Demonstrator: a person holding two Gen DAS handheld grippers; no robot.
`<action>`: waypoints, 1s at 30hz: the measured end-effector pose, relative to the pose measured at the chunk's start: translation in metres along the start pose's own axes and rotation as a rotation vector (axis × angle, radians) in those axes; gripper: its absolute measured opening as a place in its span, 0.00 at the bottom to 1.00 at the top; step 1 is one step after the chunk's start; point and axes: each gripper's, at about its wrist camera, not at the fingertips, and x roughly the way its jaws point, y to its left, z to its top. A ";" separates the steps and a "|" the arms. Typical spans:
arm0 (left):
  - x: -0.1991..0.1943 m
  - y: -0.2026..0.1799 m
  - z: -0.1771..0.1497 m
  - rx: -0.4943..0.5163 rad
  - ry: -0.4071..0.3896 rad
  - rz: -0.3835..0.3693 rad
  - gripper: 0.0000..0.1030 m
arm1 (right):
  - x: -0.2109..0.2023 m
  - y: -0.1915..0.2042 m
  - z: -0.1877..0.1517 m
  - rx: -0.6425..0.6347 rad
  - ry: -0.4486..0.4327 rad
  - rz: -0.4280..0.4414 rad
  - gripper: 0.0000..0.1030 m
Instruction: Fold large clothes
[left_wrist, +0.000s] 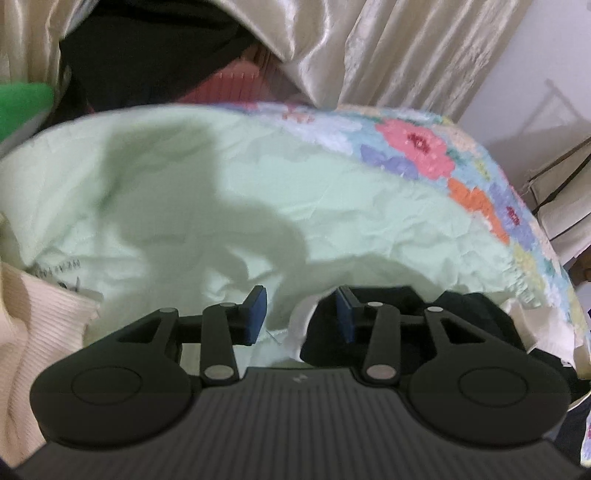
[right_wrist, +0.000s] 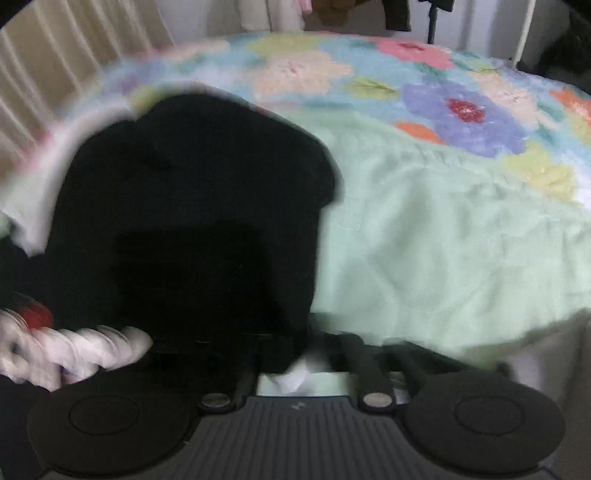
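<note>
Left gripper (left_wrist: 301, 312) hovering, jaws wide apart, over mint sheet (left_wrist: 258, 192) edge. Right gripper (right_wrist: 295, 362) jaws hiding under black garment (right_wrist: 192, 206); cannot tell.

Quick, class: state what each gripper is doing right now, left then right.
Left gripper: open, holding nothing, over the pale green cloth.
Right gripper: cannot be told; the black garment and blur hide its fingertips.
</note>
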 end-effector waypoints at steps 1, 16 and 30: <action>-0.005 0.002 0.003 0.001 -0.010 0.011 0.39 | -0.004 0.003 -0.001 -0.026 -0.033 -0.062 0.08; -0.181 0.039 0.001 0.373 -0.097 0.021 0.96 | -0.178 -0.050 -0.156 0.095 0.148 0.374 0.67; -0.238 0.163 -0.030 0.603 0.316 -0.168 1.00 | -0.200 -0.109 -0.228 0.236 0.205 0.623 0.87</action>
